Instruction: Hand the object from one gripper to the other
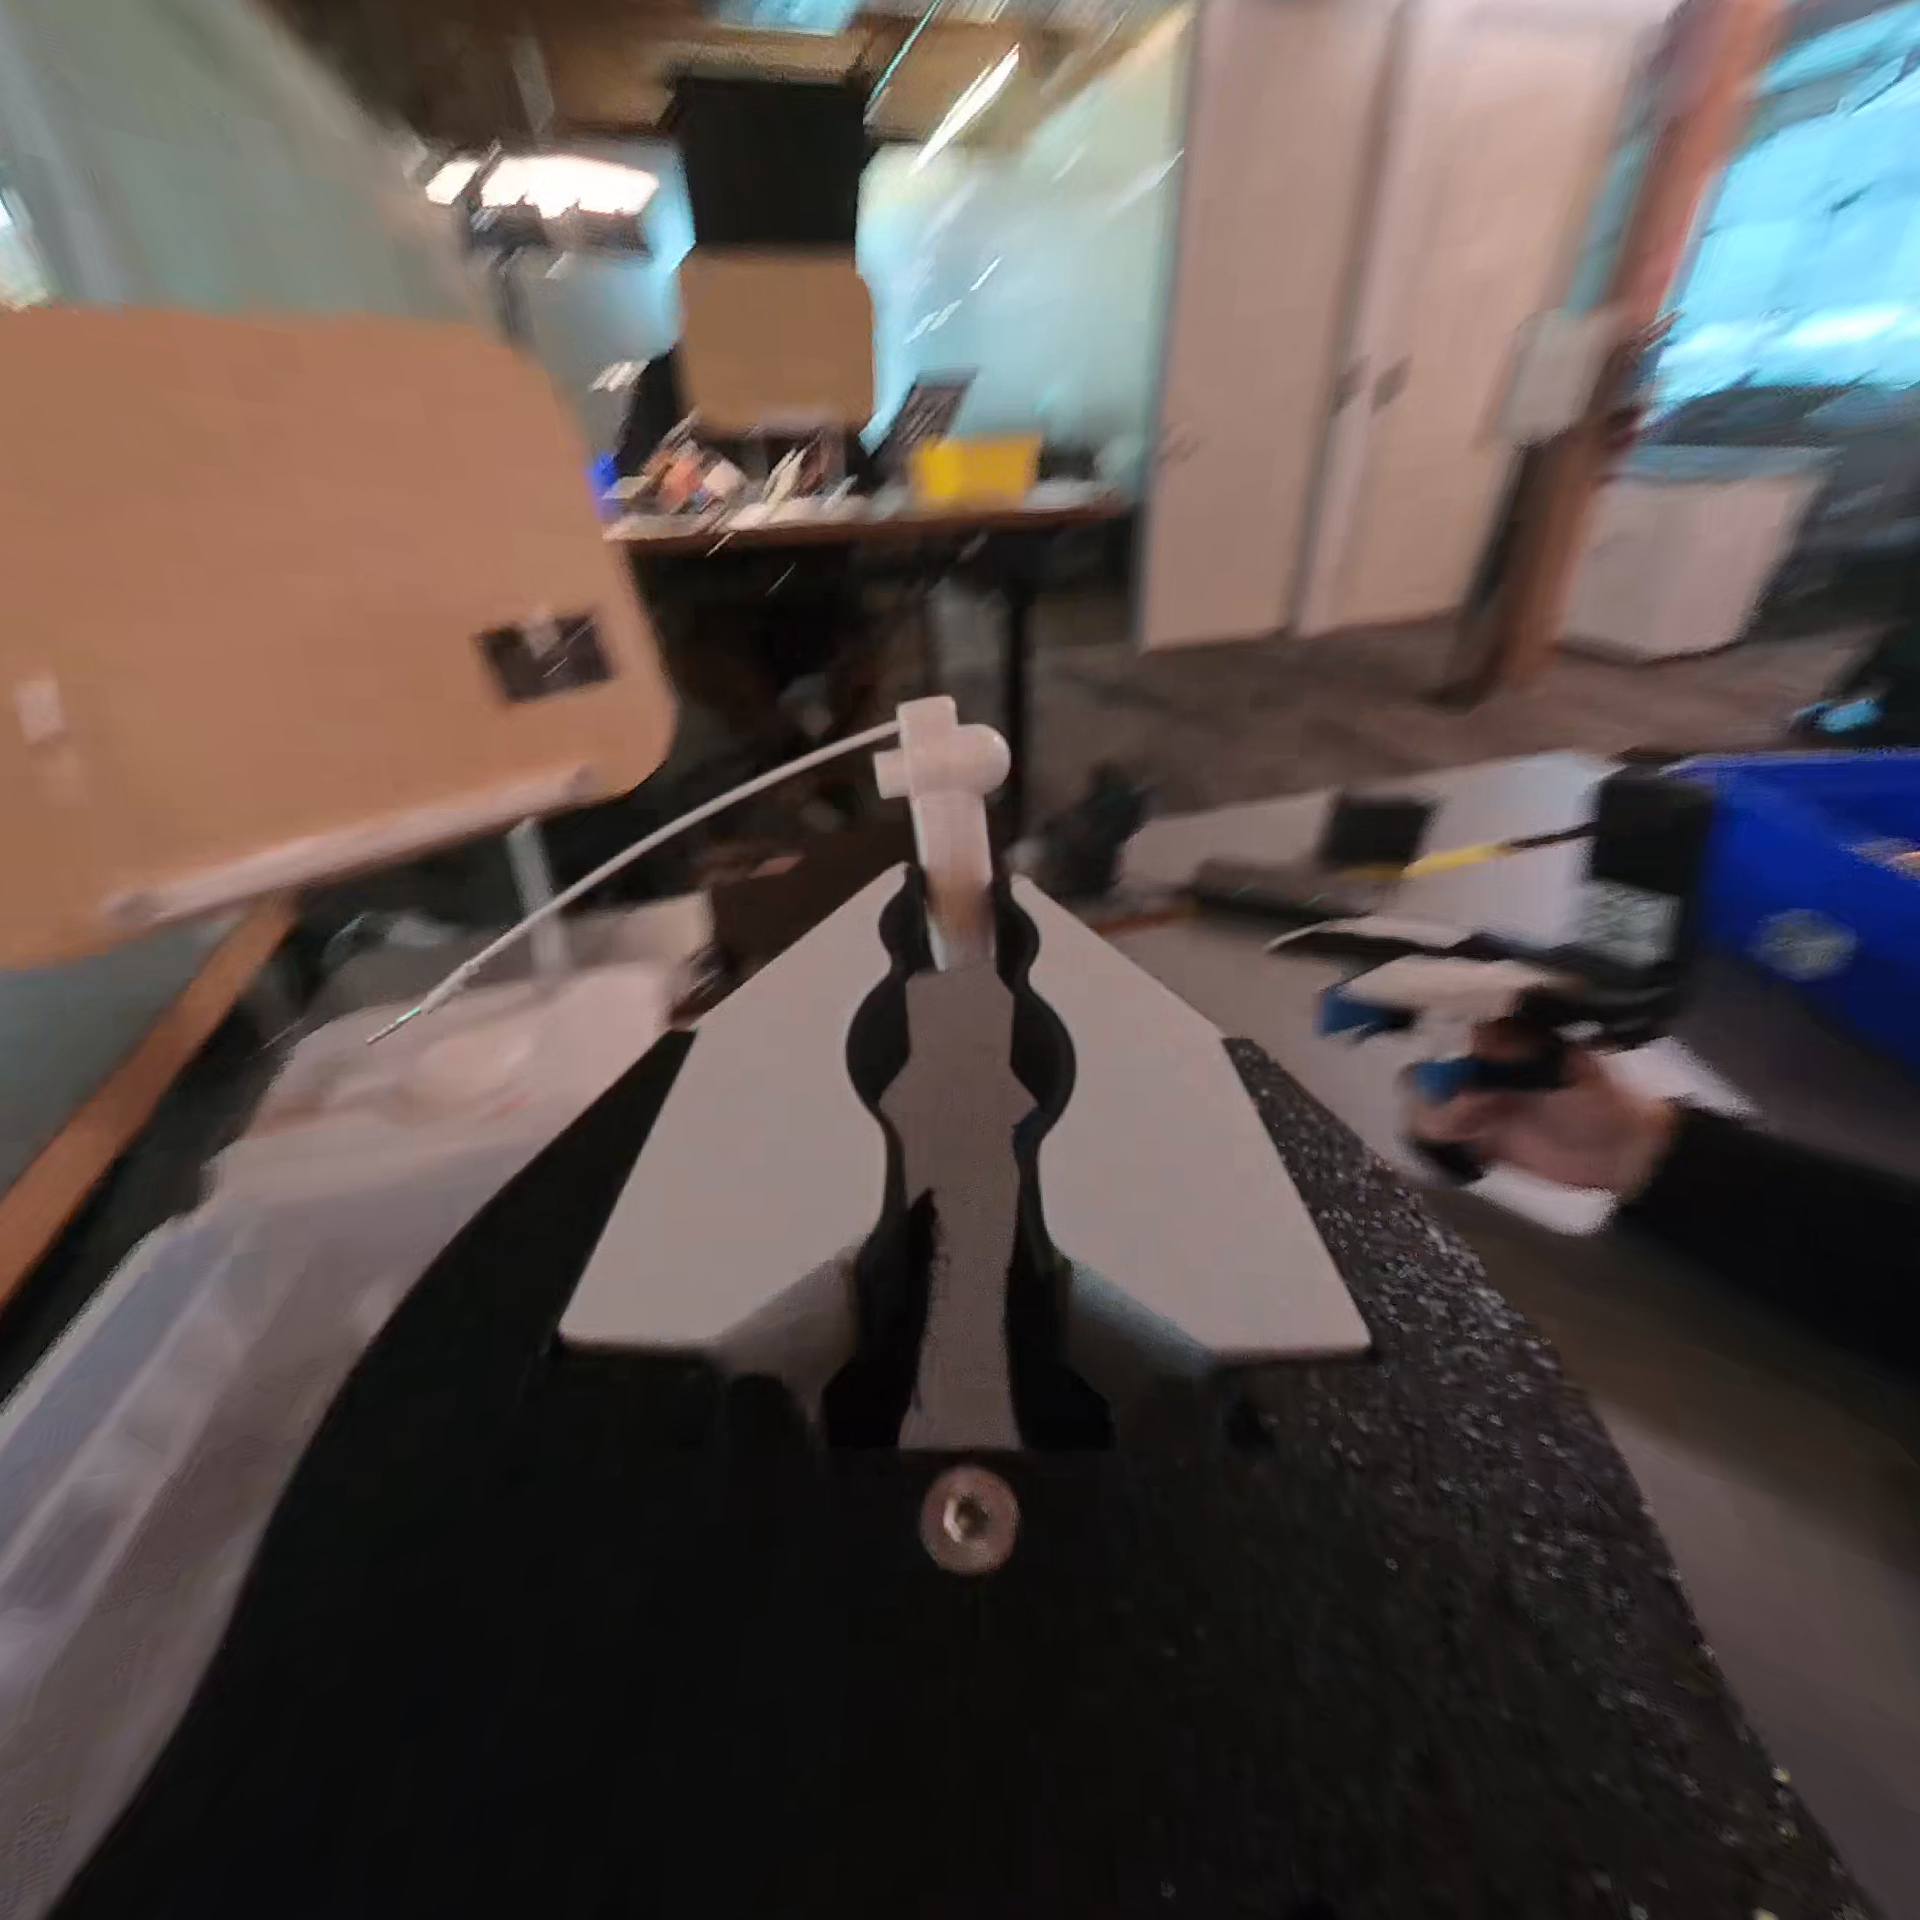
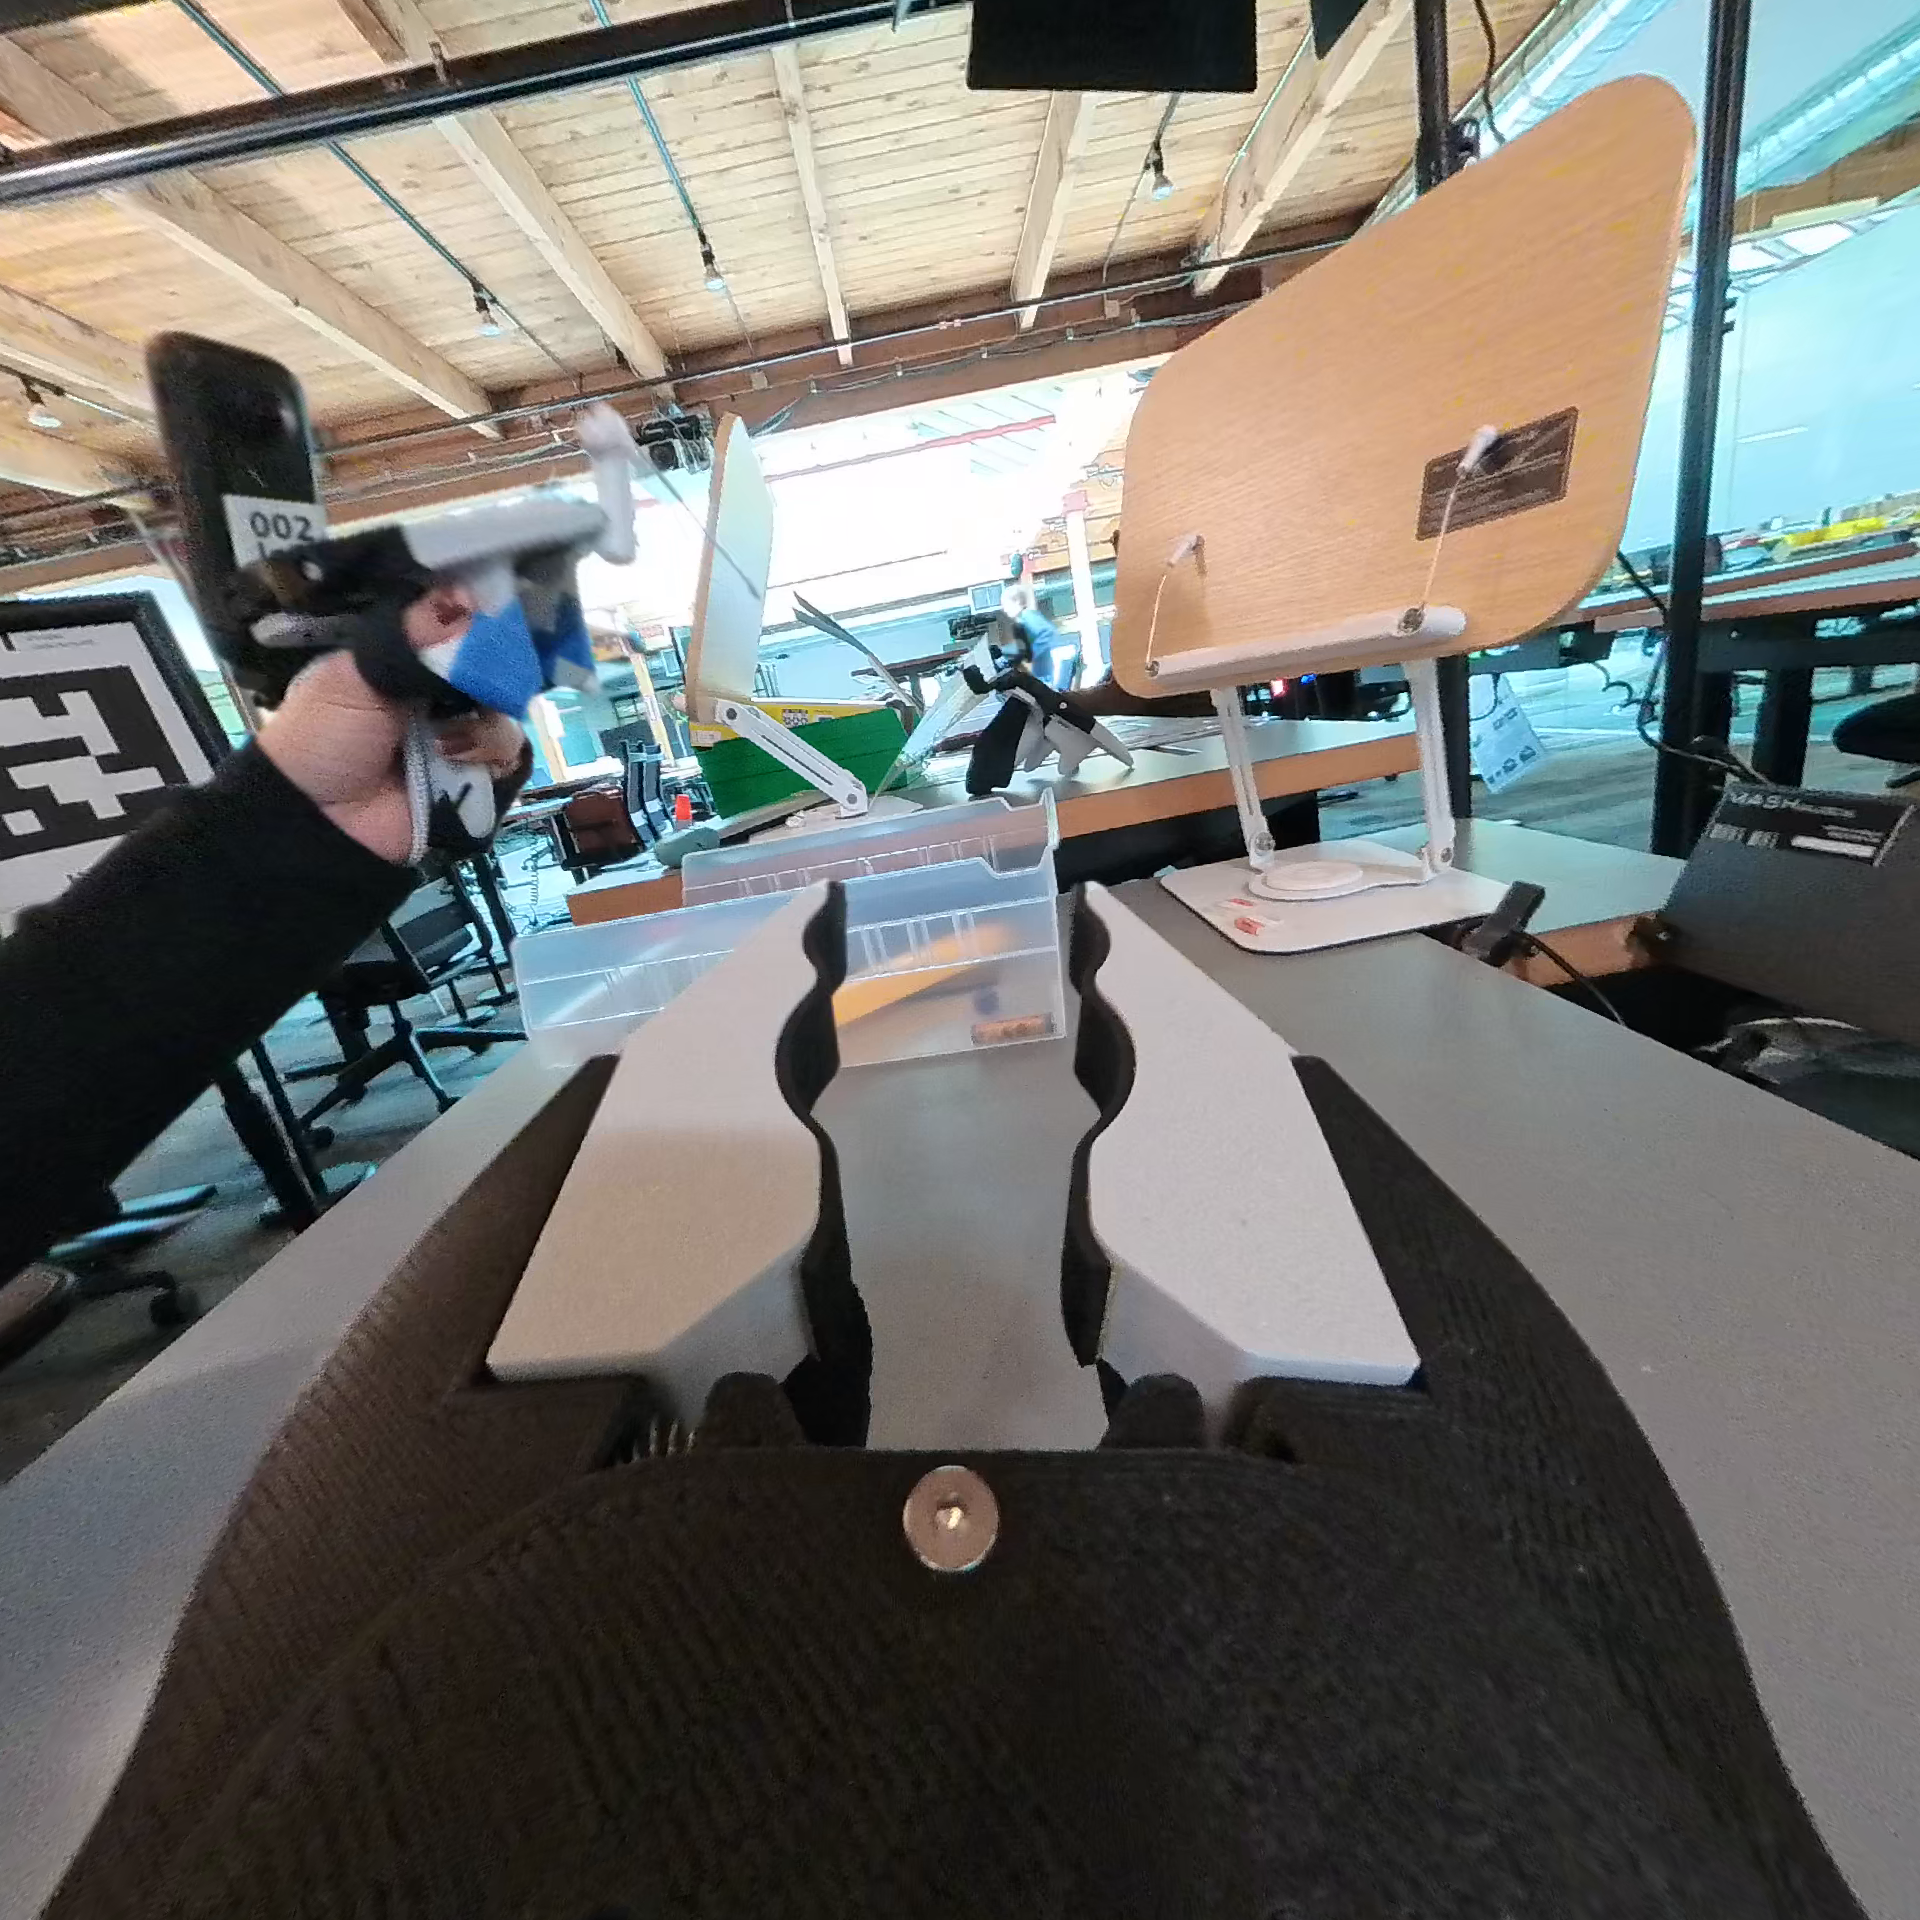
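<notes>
Left gripper (image 1: 958, 914) clamped on a small white plastic piece (image 1: 940, 790) with a thin curved wire, held up in the air (background badly blurred). Right gripper (image 2: 956, 914) spread wide and empty above the grey table (image 2: 1558, 1195), facing a clear plastic organizer (image 2: 883, 935).

Grey table (image 2: 1558, 1195): clear organiser (image 2: 883, 935), stand (image 2: 1340, 894).
</notes>
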A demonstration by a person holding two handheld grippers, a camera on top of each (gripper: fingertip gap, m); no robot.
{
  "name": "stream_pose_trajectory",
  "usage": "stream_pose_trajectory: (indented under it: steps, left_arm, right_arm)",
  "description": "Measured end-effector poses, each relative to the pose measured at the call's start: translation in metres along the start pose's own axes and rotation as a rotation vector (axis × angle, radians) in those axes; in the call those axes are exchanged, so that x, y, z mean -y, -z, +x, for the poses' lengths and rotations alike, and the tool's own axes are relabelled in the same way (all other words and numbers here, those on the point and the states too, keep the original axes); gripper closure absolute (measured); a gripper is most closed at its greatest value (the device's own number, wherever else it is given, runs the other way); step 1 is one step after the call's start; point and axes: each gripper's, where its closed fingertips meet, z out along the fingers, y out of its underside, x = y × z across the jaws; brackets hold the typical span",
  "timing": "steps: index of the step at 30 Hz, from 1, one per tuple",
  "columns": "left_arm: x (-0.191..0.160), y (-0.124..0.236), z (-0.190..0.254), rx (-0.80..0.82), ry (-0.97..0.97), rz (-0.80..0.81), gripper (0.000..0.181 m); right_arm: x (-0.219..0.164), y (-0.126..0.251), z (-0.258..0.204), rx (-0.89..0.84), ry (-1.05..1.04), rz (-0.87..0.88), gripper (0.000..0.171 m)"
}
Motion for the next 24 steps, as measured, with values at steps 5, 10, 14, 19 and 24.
stream_pose_trajectory:
  steps: [5,10,14,19,24]
  left_arm:
    - [0.02,-0.031,0.081,-0.404,0.128,0.265,0.17]
    - [-0.002,-0.063,0.14,-0.826,0.31,0.388,0.17]
    - [-0.031,-0.094,0.14,-0.962,0.539,0.47,0.17]
    - [-0.055,-0.09,0.131,-1.346,1.002,0.63,0.171]
    - [-0.07,-0.095,0.167,-1.486,1.03,0.404,0.171]
  right_arm:
    - [0.008,0.003,0.003,-0.033,0.042,0.031,0.13]
    - [0.024,0.015,0.016,-0.165,0.179,0.078,0.129]
    - [0.034,0.029,0.027,-0.33,0.445,0.065,0.127]
    - [0.026,0.027,0.024,-0.382,0.678,-0.025,0.127]
    - [0.018,0.021,0.017,-0.39,0.791,-0.063,0.134]
